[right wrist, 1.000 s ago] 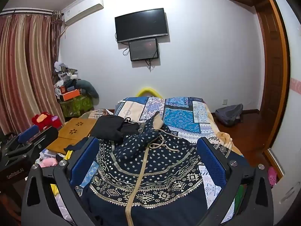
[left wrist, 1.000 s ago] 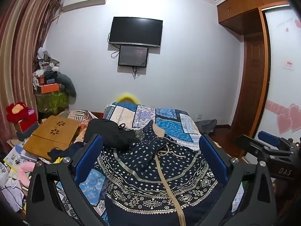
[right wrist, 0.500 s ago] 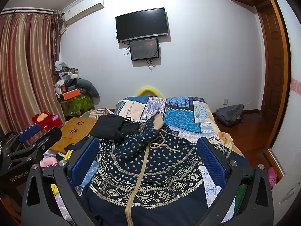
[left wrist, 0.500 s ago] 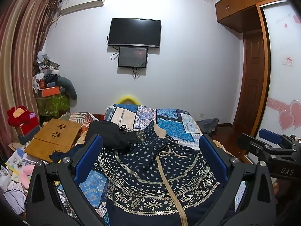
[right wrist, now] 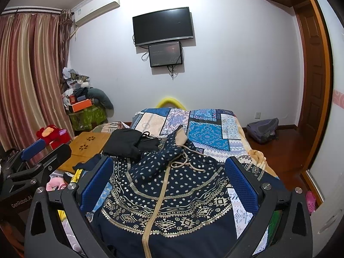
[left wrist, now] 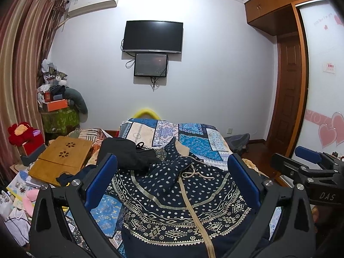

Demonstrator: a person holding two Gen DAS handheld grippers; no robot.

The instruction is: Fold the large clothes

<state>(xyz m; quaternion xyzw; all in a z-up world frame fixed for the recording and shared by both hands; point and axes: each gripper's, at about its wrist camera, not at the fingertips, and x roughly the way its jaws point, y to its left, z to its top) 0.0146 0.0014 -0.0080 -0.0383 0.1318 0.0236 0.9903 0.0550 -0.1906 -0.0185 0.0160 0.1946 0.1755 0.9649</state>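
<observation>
Left claw [left wrist: 172, 178] and right claw [right wrist: 169, 178] still spread wide, unmoved above patterned garment [left wrist: 182, 204], nothing gripped

Home bedroom, patchwork-covered bed [left wrist: 193, 142], wall television [left wrist: 153, 37], curtains [right wrist: 28, 81], wooden wardrobe [left wrist: 277, 2]

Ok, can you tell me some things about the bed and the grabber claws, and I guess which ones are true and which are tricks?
1. Both grippers, left gripper and right gripper, are open and hold nothing. True.
2. The dark blue patterned garment hangs on the wall. False: it lies on the bed.
3. A black garment lies beyond the blue one. True.
4. The TV shows a cartoon. False: its screen is dark.
5. A wooden lap table lies left of the bed. True.
</observation>
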